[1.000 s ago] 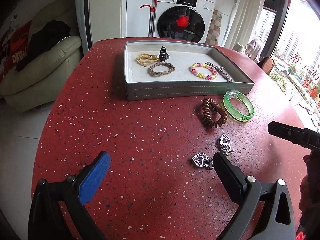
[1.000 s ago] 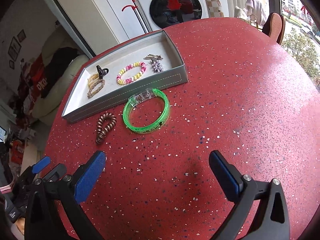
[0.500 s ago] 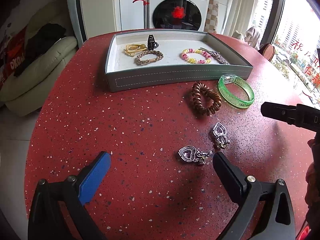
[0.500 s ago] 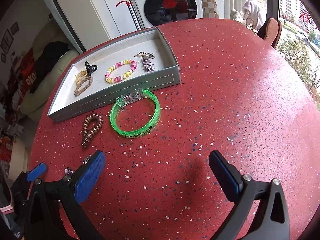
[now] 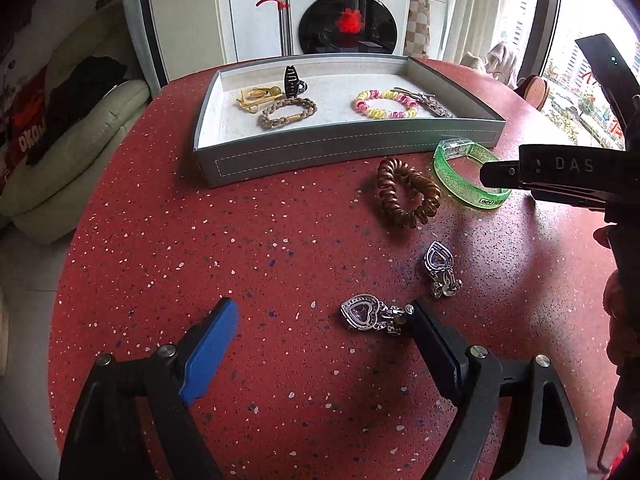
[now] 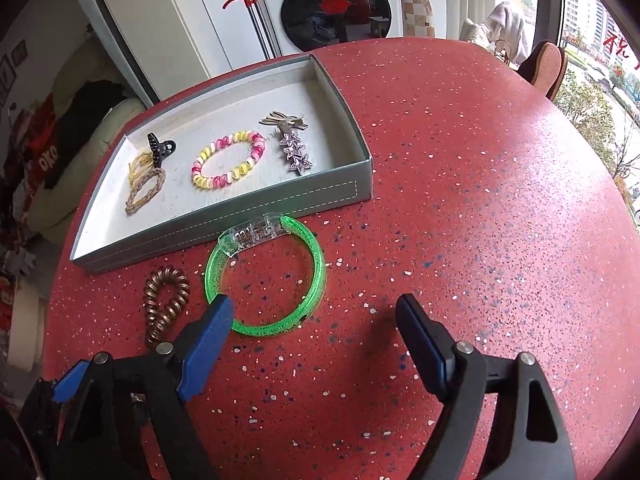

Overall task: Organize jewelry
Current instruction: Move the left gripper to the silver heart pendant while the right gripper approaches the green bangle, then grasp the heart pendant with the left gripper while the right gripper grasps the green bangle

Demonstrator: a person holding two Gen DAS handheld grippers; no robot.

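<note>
While the right gripper [image 6: 314, 312] narrows its jaws from the full spread seen a second ago, its blue left finger [image 6: 208, 344] has come up against the near-left rim of the green bangle [image 6: 308, 300], which previously lay well ahead of both fingers; the bangle's near arc now sits between the fingers and the black right finger [image 6: 420, 340] stands clear of it, so no grip is made yet. Beyond the fingertips, the grey tray [image 6: 224, 220] lies just past the bangle's clear clasp, and the brown spiral hair tie [image 6: 164, 300] rests outside the left finger. In the left wrist view the left gripper [image 5: 320, 320] is spread wide and empty; the nearer heart earring [image 5: 362, 312] has come to lie between its fingers, close against the right fingertip [image 5: 420, 316], with the second heart earring [image 5: 440, 264] just beyond that tip. Both approaches appear nearly complete: closing on bangle and earring, then carrying each to the tray, would be the likely next stage
</note>
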